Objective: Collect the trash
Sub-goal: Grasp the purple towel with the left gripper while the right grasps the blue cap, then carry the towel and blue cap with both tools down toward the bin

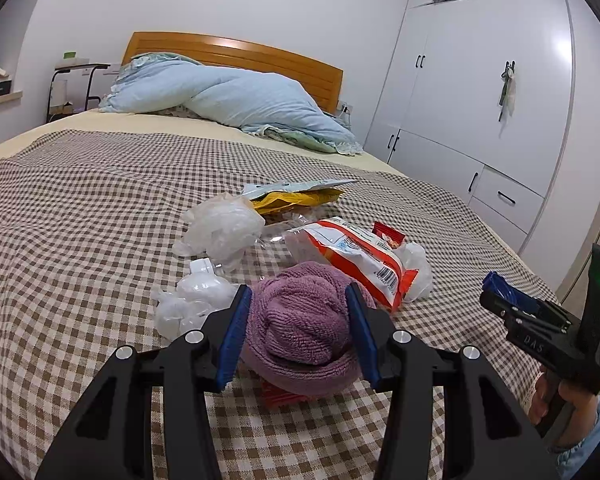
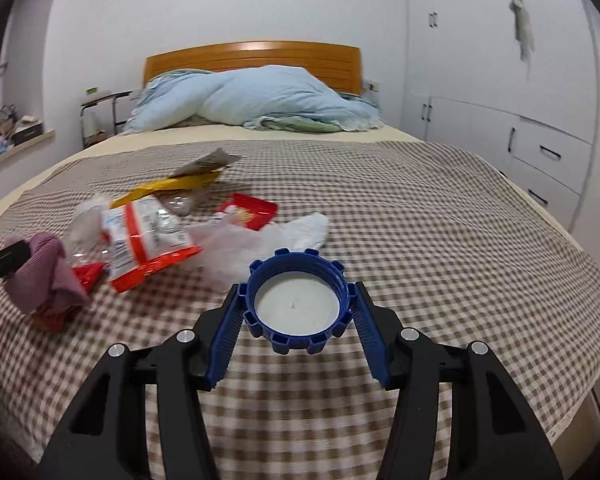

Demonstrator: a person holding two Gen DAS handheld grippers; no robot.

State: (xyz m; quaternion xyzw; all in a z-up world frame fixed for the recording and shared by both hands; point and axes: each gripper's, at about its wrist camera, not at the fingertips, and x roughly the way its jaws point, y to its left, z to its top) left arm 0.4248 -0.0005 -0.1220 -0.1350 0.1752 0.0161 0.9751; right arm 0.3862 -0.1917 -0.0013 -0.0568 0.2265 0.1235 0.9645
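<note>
The left gripper (image 1: 298, 300) is clamped on a bunched purple terry cloth (image 1: 300, 320) over the checked bedspread (image 1: 80, 220); the right gripper (image 2: 298, 292) grips a blue ribbed plastic cap (image 2: 298, 304).

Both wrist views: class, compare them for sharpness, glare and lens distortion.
Left wrist view: sharp, with glare on the wardrobe door and fisheye-bowed walls. Right wrist view: motion-smeared wrappers and wardrobe, while the blue cap in the right gripper stays crisp; glare on the headboard.

- brown-and-cream checked bedspread (image 1: 100, 200)
- mauve towel (image 1: 304, 332)
- blue cap (image 2: 298, 304), white inside
- red-and-white wrapper (image 1: 360, 256)
- pale blue duvet (image 1: 236, 96)
- orange-brown headboard (image 1: 236, 50)
</note>
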